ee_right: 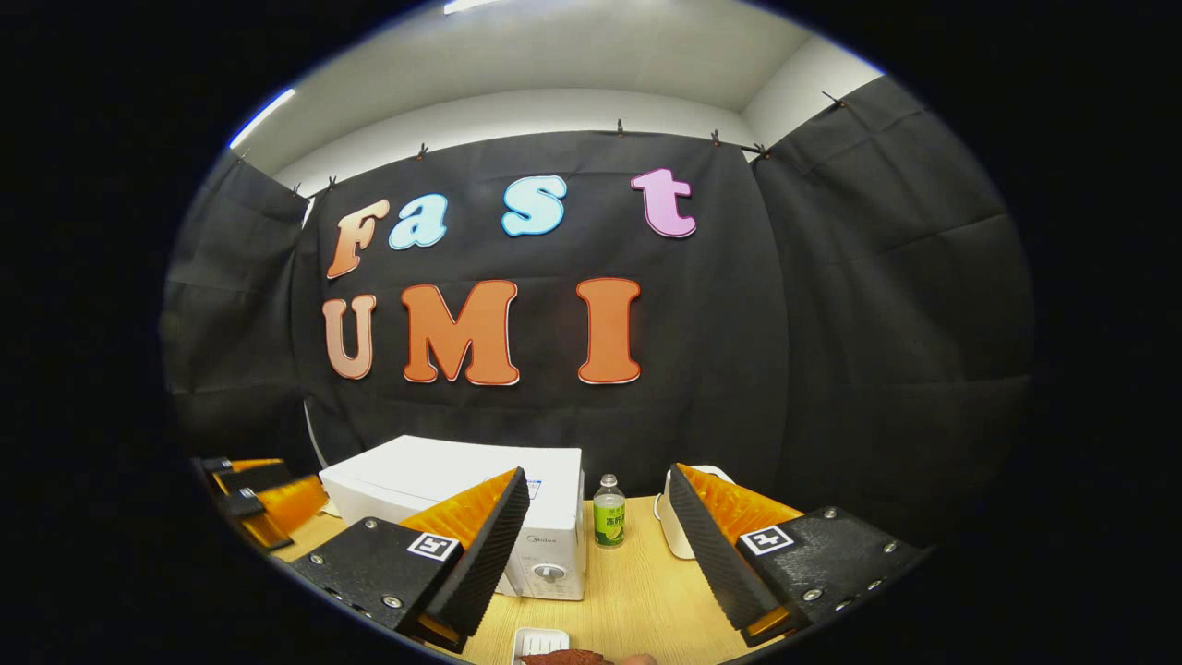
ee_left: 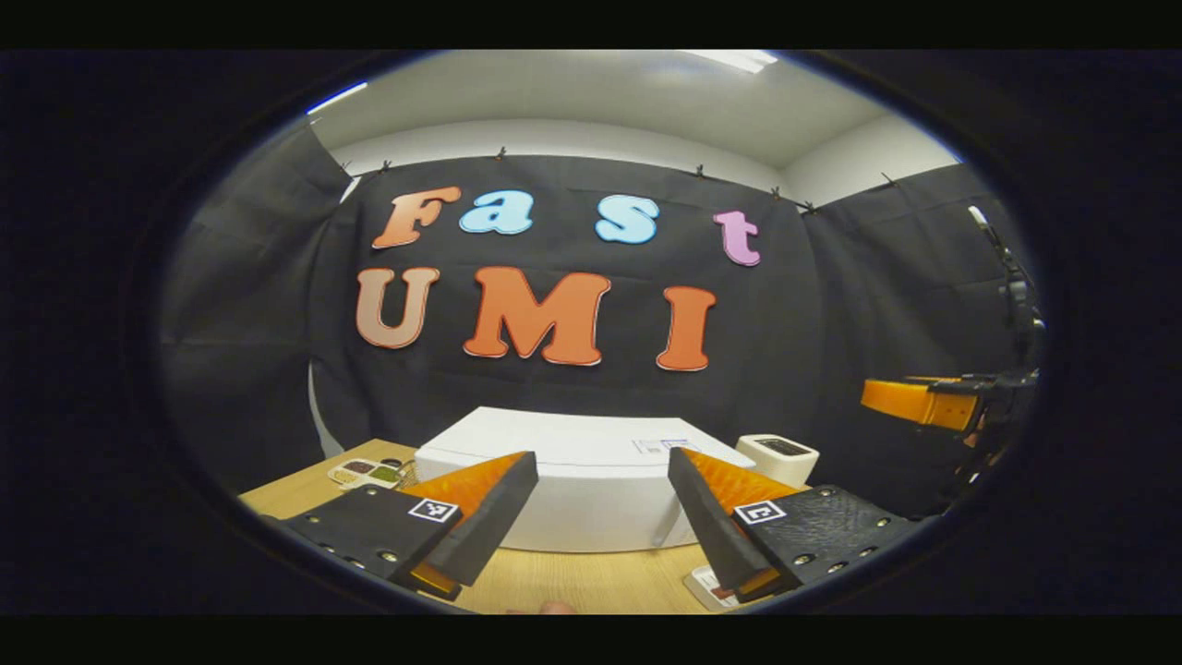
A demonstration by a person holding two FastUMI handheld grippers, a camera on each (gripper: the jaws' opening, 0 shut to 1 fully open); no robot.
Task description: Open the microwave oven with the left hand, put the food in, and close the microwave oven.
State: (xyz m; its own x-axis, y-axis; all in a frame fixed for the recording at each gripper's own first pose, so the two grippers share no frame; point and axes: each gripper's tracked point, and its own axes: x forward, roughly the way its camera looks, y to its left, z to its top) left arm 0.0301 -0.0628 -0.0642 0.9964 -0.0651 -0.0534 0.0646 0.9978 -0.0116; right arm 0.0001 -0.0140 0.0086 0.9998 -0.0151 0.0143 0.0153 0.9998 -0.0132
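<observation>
A white microwave [ee_left: 591, 494] stands on the wooden table [ee_left: 572, 577] straight ahead of my left gripper [ee_left: 602, 462], which hovers open in front of it and touches nothing. The door looks closed. In the right gripper view the microwave [ee_right: 443, 489] sits left of centre, its knob panel [ee_right: 549, 568] facing me. My right gripper [ee_right: 598, 476] is open and holds nothing. Below it, at the table's near edge, reddish-brown food [ee_right: 563, 657] lies beside a small white dish [ee_right: 540, 639]. The left gripper [ee_right: 263, 506] shows far left; the right gripper [ee_left: 923, 403] shows far right in the left gripper view.
A green bottle [ee_right: 609, 522] stands just right of the microwave. A small white appliance [ee_left: 780, 458] sits further right. A tray of small compartments [ee_left: 365, 473] lies left of the microwave. A printed card [ee_left: 706, 584] rests near the front edge.
</observation>
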